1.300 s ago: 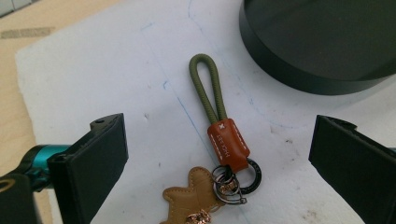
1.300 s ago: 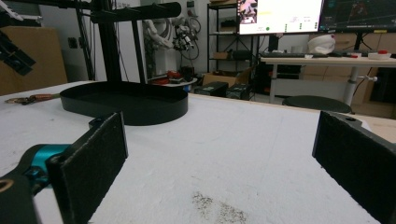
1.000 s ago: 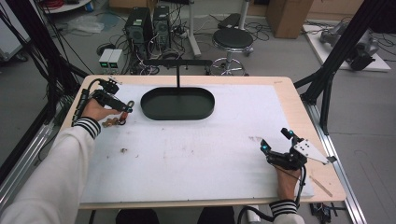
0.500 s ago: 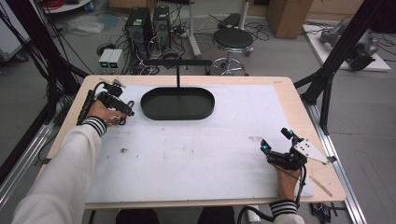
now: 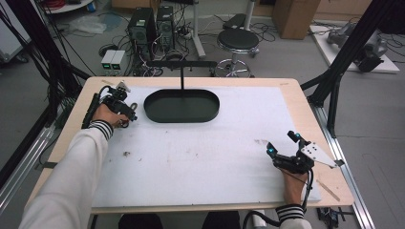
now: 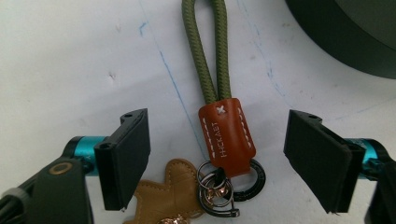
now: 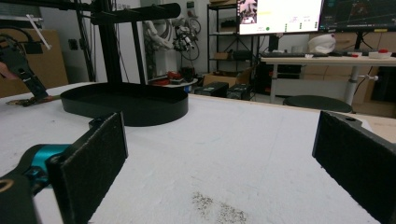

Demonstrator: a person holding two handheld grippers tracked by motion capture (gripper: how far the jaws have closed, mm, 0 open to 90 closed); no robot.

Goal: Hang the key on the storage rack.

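Brown leather catches the eye first in the left gripper view: a keychain point(image 6: 224, 140) lies flat on the white table cover point(image 6: 70, 60), its stitched tab dead centre between the left gripper point(image 6: 224, 163)'s two black pads. Those jaws stand wide apart, one on each side of the tab, and neither touches it. A cluster of metal rings point(image 6: 219, 191) and a tan leather charm point(image 6: 168, 196) sit nearest the camera; the olive cord loop point(image 6: 205, 46) runs away from it, toward the curved wall of the black oval tray point(image 6: 345, 42).

By my reading the step in hand is the pick-up: the claw is lined up and has yet to close. The next move calls for settling lower and closing squarely on the leather tab, not the loose rings, which could slip out. The tray just beyond looks the likely destination.

Farther off, in the high view, the right gripper point(image 5: 282, 145) rests near the table's right edge, well apart from the keychain, its jaws also spread wide and empty.
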